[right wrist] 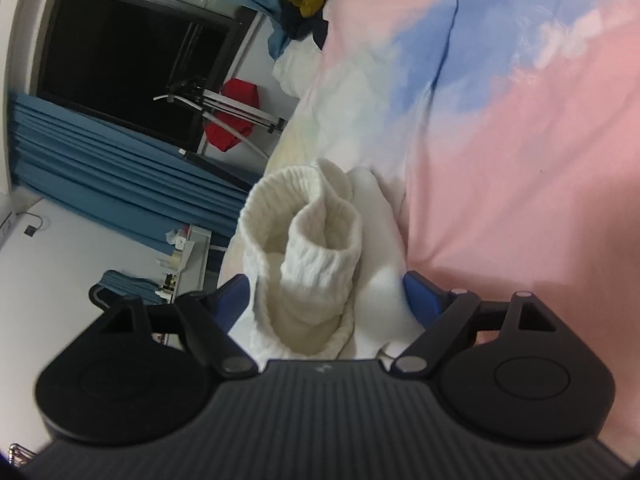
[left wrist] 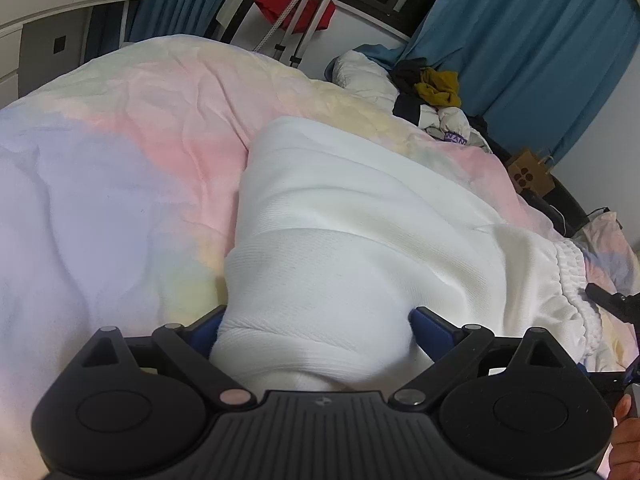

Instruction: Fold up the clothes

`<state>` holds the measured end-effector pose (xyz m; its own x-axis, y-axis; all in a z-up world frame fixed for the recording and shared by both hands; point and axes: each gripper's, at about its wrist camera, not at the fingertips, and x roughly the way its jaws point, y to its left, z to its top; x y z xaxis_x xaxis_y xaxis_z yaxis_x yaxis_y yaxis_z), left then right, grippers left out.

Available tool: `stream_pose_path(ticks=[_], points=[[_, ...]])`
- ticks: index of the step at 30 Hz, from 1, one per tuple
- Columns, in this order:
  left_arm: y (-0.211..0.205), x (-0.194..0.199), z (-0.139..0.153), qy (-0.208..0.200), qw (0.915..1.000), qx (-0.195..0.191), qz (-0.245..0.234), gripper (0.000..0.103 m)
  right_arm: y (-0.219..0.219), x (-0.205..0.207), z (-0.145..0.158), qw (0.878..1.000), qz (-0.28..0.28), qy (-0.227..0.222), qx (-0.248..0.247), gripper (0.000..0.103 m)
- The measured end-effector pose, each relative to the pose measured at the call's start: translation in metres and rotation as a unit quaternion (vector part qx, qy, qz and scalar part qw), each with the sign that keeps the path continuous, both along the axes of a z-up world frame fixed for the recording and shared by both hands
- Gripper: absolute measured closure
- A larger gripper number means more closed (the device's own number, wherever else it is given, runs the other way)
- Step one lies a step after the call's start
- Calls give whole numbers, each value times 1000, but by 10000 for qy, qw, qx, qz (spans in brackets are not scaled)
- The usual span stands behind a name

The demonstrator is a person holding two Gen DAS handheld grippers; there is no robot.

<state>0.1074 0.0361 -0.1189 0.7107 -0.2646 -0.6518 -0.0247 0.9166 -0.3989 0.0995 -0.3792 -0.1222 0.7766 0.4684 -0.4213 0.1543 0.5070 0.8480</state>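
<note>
A white knitted garment [left wrist: 352, 208] lies folded on the pastel duvet [left wrist: 120, 160], its gathered ribbed band at the right. My left gripper [left wrist: 316, 316] is shut on the thick near fold, and cloth fills the whole gap between the blue fingers [left wrist: 430, 326]. In the right wrist view, which is rolled on its side, my right gripper [right wrist: 326, 284] is shut on the garment's ribbed band [right wrist: 320, 232], which bunches up in a curl between the fingers [right wrist: 420, 292]. The duvet [right wrist: 520, 160] fills the right of that view.
A pile of other clothes [left wrist: 432, 88], white, black and mustard, sits at the bed's far corner. Blue curtains [left wrist: 520, 40], a metal rack with red cloth [left wrist: 292, 4] and a dark window [right wrist: 128, 52] stand beyond the bed. A paper bag [left wrist: 528, 176] is beside the bed.
</note>
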Motion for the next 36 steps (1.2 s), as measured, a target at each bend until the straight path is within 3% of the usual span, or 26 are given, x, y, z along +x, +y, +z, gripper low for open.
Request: stream_pose_path(ticks=[7, 11, 12, 14, 19, 21, 23, 26, 28, 36], points=[[-2, -1, 0, -52, 10000, 30, 3, 11, 35, 18, 5, 9899, 329, 31, -1380, 12], [-2, -6, 6, -173, 9998, 112, 72, 28, 54, 0, 27, 9727, 273, -273, -2286, 47], [-2, -8, 8, -205, 9997, 124, 93, 32, 61, -7, 34, 9666, 311, -412, -2509, 49], [-2, -11, 10, -233, 9995, 138, 151, 37, 77, -20, 46, 9510, 329, -670, -2999, 53], [2, -13, 11, -236, 9992, 68, 325, 45, 137, -50, 71, 8756, 484, -1672, -4506, 56], [4, -12, 10, -239, 9990, 16, 365, 47, 144, -51, 72, 8643, 552, -1791, -4668, 56], [3, -13, 11, -330, 9989, 61, 341, 51, 133, -42, 68, 8788, 474, -1586, -4476, 59], [-5, -19, 22, -638, 9976, 151, 220, 57, 97, -27, 60, 9248, 243, -1160, -3614, 65], [-12, -23, 32, -835, 9962, 205, 127, 62, 80, -23, 62, 9439, 130, -1104, -3108, 67], [-35, -19, 100, -1248, 9920, -167, 64, 64, 53, -36, 115, 9465, -194, -1986, -2537, 72]])
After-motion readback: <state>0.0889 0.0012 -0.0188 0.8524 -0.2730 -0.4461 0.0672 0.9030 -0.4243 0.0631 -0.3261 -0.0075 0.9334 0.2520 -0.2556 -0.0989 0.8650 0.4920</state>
